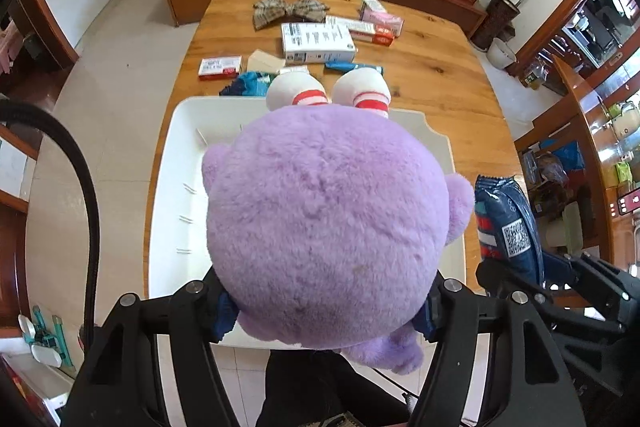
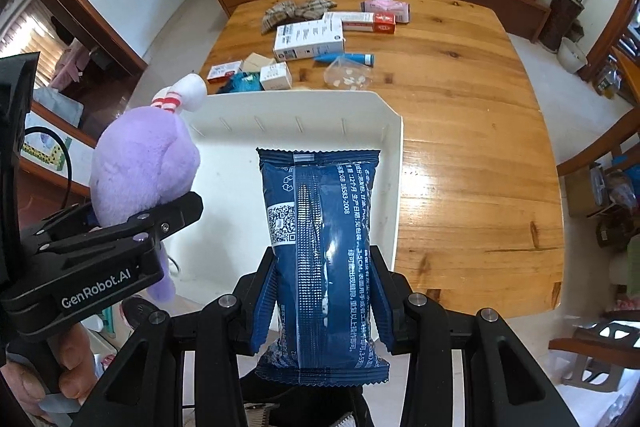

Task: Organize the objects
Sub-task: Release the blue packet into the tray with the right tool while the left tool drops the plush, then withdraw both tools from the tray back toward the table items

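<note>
My left gripper [image 1: 326,307] is shut on a purple plush toy [image 1: 328,219] with white, red-striped feet, and holds it above the near part of a white tray [image 1: 176,187]. The toy also shows at the left of the right wrist view [image 2: 140,163]. My right gripper [image 2: 322,291] is shut on a dark blue snack packet [image 2: 320,247] and holds it upright over the tray's [image 2: 394,163] near right part. The packet shows at the right of the left wrist view [image 1: 508,223]. The tray's inside looks bare where I can see it.
The wooden table [image 2: 460,107] beyond the tray carries a white box [image 2: 310,41], a red-and-white box [image 2: 368,21], a pink pack [image 2: 388,7], a plaid bow [image 2: 298,9], a blue tube [image 2: 346,59], a clear bag [image 2: 348,75], a small white box [image 2: 276,75] and a red card [image 2: 224,71].
</note>
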Demonstrator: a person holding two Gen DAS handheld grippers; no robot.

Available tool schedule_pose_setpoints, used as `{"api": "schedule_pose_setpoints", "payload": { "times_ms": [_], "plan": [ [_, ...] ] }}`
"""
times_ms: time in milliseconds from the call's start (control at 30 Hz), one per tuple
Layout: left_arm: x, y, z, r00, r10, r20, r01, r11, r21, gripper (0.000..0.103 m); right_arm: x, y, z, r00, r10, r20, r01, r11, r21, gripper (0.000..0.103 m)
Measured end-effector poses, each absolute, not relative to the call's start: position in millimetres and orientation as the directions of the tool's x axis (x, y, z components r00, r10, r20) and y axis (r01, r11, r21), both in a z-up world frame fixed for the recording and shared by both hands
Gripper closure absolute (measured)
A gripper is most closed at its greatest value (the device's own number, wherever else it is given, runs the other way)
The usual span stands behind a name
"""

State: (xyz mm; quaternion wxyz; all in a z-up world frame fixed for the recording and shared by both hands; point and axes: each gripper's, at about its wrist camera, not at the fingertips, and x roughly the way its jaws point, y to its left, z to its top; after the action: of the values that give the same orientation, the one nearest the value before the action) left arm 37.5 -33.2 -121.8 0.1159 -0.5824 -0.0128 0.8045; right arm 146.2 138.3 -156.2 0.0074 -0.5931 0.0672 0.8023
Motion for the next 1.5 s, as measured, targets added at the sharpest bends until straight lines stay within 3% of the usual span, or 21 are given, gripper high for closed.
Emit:
{"api": "schedule_pose_setpoints", "payload": {
  "times_ms": [200, 267, 333, 533, 833, 1067, 1500],
  "plan": [
    [39, -35, -135, -0.265, 0.205, -0.942, -0.164, -0.972, -0.166, 0.027, 140, 136, -165, -0.275, -0.058, -0.960, -0.090, -0.992, 0.086, 0.059],
    [39, -36, -139, -0.247, 0.208, -0.946, -0.155, -0.973, -0.173, 0.025, 139, 133, -166, -0.277, -0.052, -0.960, -0.082, -0.994, 0.077, 0.055],
    [38, -37, -142, -0.237, 0.213, -0.948, -0.148, -0.972, -0.181, 0.024, 137, 132, -166, -0.277, -0.054, -0.959, -0.084, -0.993, 0.080, 0.046],
    [36, -44, -147, -0.206, 0.232, -0.950, -0.121, -0.970, -0.211, 0.023, 135, 126, -165, -0.268, -0.060, -0.961, -0.070, -0.994, 0.082, 0.045],
    [35, -53, -133, -0.259, 0.195, -0.946, -0.141, -0.977, -0.163, 0.016, 134, 118, -154, -0.275, -0.047, -0.960, -0.038, -0.997, 0.060, 0.045],
    [32, -56, -116, -0.306, 0.208, -0.929, -0.151, -0.974, -0.168, 0.005, 139, 118, -143, -0.293, -0.048, -0.955, -0.033, -0.998, 0.061, 0.045],
    [34, -47, -93, -0.318, 0.228, -0.920, -0.146, -0.971, -0.190, 0.004, 151, 128, -113, -0.329, -0.064, -0.942, 0.021, -0.998, 0.061, 0.045]
  ]
}}
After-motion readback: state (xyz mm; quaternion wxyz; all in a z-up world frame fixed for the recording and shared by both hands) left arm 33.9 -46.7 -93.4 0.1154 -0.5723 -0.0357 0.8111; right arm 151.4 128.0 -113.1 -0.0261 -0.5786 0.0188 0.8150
